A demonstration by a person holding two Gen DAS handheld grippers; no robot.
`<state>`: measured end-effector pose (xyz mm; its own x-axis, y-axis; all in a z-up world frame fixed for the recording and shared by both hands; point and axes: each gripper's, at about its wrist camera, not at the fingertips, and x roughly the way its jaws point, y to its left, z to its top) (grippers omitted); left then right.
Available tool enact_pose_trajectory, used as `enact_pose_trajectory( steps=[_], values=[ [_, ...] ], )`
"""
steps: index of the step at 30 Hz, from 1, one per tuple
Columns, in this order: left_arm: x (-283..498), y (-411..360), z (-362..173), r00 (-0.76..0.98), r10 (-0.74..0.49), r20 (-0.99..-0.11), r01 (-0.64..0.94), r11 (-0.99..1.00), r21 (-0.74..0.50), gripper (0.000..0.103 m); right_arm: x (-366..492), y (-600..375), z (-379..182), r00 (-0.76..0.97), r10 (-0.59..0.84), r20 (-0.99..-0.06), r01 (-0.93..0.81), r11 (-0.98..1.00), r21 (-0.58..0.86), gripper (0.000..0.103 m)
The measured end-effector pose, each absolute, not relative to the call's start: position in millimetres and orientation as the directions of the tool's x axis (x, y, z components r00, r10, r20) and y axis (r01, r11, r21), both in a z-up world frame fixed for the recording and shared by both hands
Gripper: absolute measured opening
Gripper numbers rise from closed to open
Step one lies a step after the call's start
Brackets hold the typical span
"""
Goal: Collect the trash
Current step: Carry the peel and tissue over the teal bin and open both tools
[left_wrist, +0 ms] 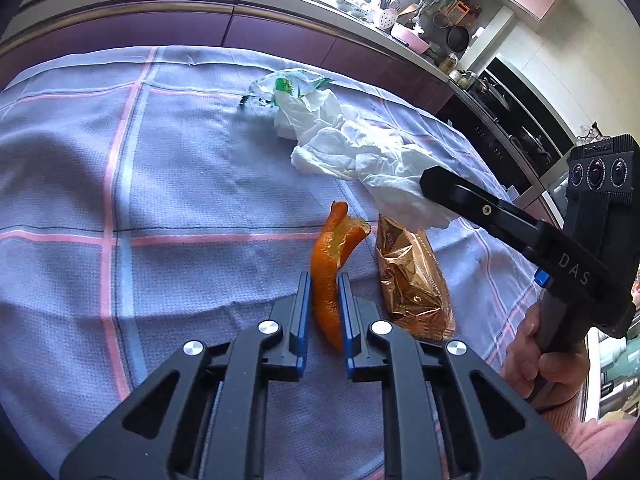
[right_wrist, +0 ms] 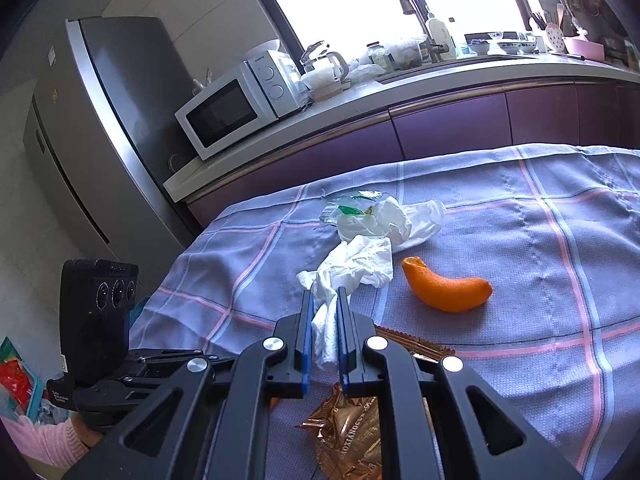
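Both grippers are mid-pickup: the left gripper, low in its frame's centre, has narrow jaws pinching the orange peel, the right gripper clamps the white tissue, so next probably lifting both toward some bin, unseen here.

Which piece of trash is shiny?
The crinkled gold foil wrapper beside the curved orange peel; the white tissue and peel look dull.
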<state>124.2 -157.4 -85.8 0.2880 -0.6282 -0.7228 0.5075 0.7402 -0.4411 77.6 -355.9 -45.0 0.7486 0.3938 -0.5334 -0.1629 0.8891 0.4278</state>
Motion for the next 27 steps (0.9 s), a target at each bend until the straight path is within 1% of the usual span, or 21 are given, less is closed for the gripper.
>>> enact_pose_trajectory(
  steps=[9, 27],
  values=[
    [125, -98, -72, 0.361, -0.622, -0.695, 0.428, 0.773, -0.469, 0.013, 79, -328, -37, 0.735, 0.445, -0.512, -0.225, 0.872, 0.435, 0.009],
    [99, 9, -45, 0.531, -0.51, -0.677, 0.317, 0.86, -0.4, 0.013, 97, -235, -29, 0.629, 0.599, -0.495, -0.407, 0.797, 0.447, 0.009]
  ],
)
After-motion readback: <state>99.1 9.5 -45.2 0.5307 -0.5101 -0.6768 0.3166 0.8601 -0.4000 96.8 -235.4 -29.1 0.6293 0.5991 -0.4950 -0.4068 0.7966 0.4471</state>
